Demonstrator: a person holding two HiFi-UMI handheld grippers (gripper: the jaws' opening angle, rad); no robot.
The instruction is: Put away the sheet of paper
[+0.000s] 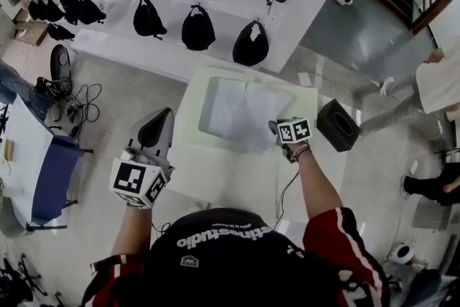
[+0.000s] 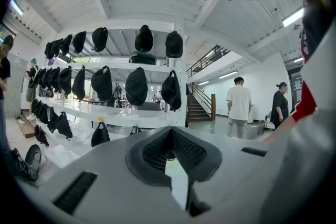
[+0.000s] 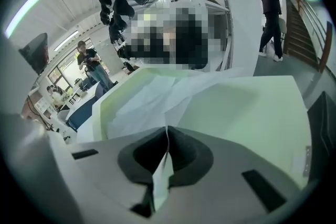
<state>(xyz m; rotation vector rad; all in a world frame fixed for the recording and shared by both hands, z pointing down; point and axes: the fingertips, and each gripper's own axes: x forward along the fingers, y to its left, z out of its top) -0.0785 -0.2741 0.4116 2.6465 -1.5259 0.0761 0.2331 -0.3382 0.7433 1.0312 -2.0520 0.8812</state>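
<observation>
A white sheet of paper (image 1: 257, 113) lies crumpled across the right side of a shallow pale-green tray (image 1: 192, 106) on the table. My right gripper (image 1: 279, 131) is at the sheet's right edge, tilted down and shut on it. In the right gripper view the paper's edge runs up between the pads (image 3: 167, 131) and the sheet (image 3: 152, 97) spreads away toward the tray (image 3: 100, 113). My left gripper (image 1: 159, 118) hovers beyond the table's left edge, pointing level. It looks shut and holds nothing (image 2: 171, 132).
The pale table (image 1: 230, 176) stands in front of me. A black box (image 1: 338, 124) sits on the floor right of it. White shelves with several black caps (image 1: 198, 29) stand behind. People stand at the right (image 1: 438, 83). A blue-covered table (image 1: 50, 169) and cables are at the left.
</observation>
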